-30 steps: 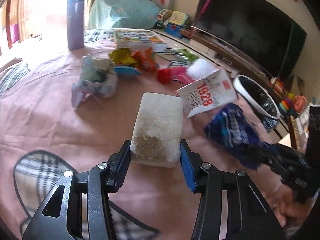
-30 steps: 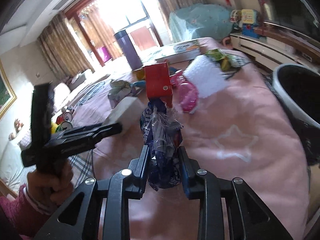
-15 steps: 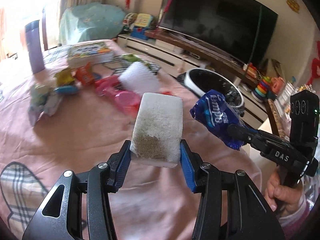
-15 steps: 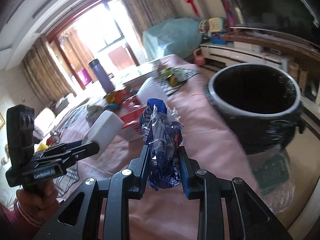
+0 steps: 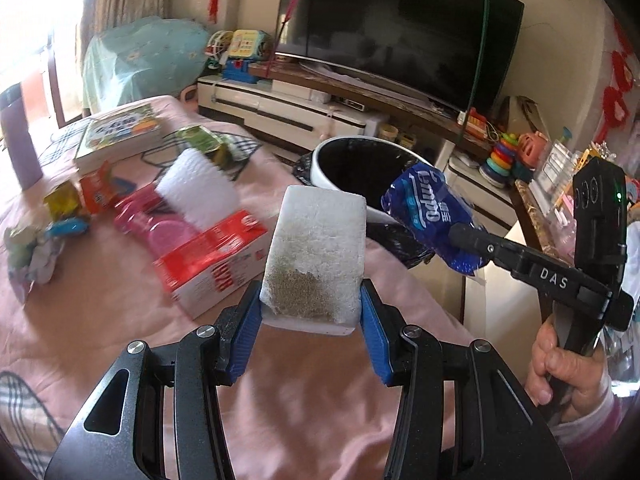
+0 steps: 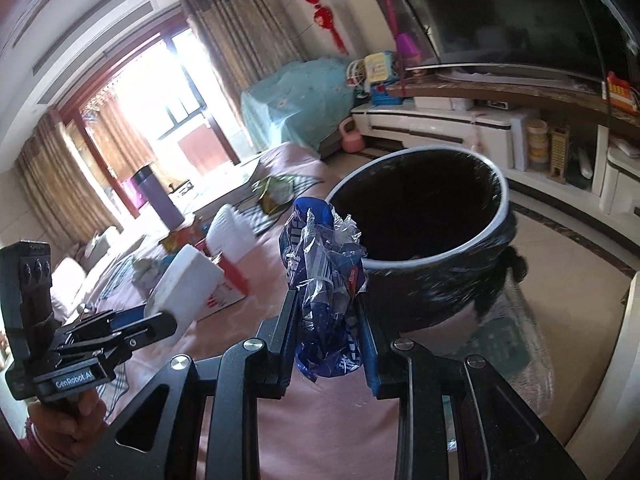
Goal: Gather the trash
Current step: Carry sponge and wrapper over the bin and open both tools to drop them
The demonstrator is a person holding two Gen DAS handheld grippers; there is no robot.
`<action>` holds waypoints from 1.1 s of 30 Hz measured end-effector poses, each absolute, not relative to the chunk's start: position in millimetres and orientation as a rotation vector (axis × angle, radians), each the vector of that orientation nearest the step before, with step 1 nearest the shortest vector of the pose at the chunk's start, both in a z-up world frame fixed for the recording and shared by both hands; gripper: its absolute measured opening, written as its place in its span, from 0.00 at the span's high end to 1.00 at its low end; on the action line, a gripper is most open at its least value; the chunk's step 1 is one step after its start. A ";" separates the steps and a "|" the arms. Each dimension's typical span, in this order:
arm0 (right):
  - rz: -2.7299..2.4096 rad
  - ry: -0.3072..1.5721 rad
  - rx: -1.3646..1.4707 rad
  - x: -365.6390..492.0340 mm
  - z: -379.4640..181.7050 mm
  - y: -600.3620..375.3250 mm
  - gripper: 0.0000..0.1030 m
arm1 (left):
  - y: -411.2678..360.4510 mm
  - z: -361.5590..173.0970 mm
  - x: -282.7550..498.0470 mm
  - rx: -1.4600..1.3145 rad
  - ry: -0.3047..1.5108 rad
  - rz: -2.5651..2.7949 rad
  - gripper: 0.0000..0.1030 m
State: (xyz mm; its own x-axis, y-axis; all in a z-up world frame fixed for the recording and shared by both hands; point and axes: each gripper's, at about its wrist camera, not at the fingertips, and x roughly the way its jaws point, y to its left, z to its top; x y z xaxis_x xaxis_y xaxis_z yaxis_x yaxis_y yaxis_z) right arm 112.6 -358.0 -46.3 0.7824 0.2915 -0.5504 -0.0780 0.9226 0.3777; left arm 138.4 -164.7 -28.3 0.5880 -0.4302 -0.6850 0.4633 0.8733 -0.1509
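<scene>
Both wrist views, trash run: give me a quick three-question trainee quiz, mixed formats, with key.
1. True or false: the left gripper is shut on the white foam block.
2. What does the right gripper hold? A) red carton B) blue plastic wrapper C) purple bottle
3. Fill in: the bin with the white rim and black liner stands beside the pink-covered ____.

Key: 1 true. 2 B, the blue plastic wrapper. 3 table; the red carton lies on it.
</scene>
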 end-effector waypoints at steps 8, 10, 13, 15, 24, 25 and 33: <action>0.134 0.641 0.351 129.5 -41.9 -386.5 0.73 | -193.3 -25.4 157.8 0.068 0.784 -0.555 0.55; 0.123 0.646 0.351 135.9 -41.1 -392.8 0.73 | -200.3 -24.4 164.8 0.073 0.785 -0.564 0.55; 0.108 0.650 0.345 143.8 -39.0 -399.3 0.73 | -214.0 -22.4 175.3 0.084 0.786 -0.575 0.54; 0.101 0.652 0.336 149.3 -37.1 -403.1 0.73 | -221.5 -20.9 182.7 0.093 0.784 -0.578 0.54; 0.069 0.677 0.294 179.9 -32.6 -418.0 0.72 | -256.2 -23.9 217.6 0.126 0.808 -0.602 0.54; 0.068 0.679 0.292 182.2 -32.3 -419.2 0.72 | -259.6 -25.7 221.6 0.129 0.814 -0.602 0.54; 0.058 0.712 0.278 202.3 -36.4 -430.6 0.71 | -275.0 -38.4 241.2 0.130 0.857 -0.601 0.54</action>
State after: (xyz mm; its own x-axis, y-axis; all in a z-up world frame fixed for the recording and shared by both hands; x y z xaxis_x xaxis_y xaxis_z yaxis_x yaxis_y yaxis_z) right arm 202.3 -430.6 -36.4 0.7573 0.1463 -0.6364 0.0421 0.9616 0.2711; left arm 241.2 -275.0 -38.4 0.5010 -0.4452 -0.7422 0.5465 0.8277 -0.1276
